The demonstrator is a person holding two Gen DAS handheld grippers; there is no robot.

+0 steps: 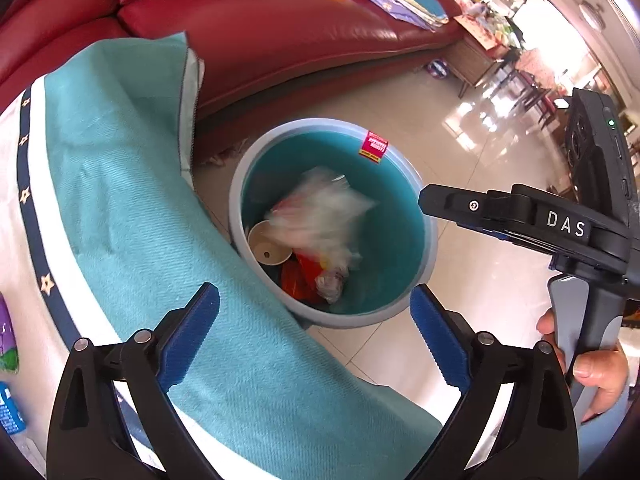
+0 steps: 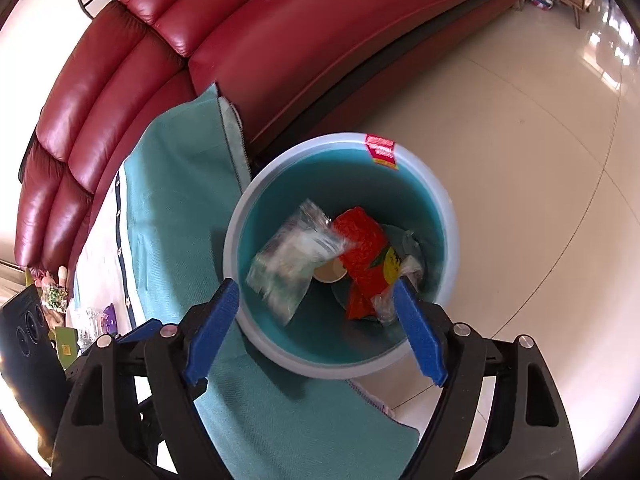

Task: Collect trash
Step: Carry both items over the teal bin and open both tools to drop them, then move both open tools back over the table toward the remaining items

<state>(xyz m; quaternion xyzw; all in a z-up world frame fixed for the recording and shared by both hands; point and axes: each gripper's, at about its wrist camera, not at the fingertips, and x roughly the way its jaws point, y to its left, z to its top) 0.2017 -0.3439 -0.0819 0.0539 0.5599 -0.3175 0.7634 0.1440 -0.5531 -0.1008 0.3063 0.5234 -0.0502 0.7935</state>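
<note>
A long dark-red leather sofa (image 2: pixel 248 40) curves across the back of the room, standing on a glossy pale tiled floor (image 2: pixel 520 152). In front of it, a table draped in a teal woven cloth with a white and navy star border (image 1: pixel 132 184) fills the left side. Just beside the table's edge, on the floor, stands a round teal waste bin with a pale grey rim (image 2: pixel 450 216) and a red sticker (image 2: pixel 382 151) on its lip. Inside lie a red and yellow snack wrapper (image 2: pixel 364 256), a tan paper cup (image 2: pixel 329 274) and crumpled plastic. A clear plastic bag (image 2: pixel 294 256), blurred, is in the bin's mouth, touching neither gripper. The left gripper (image 1: pixel 316 336) and the right gripper (image 2: pixel 316 328) both hover above the bin, blue pads spread wide, nothing between them.
</note>
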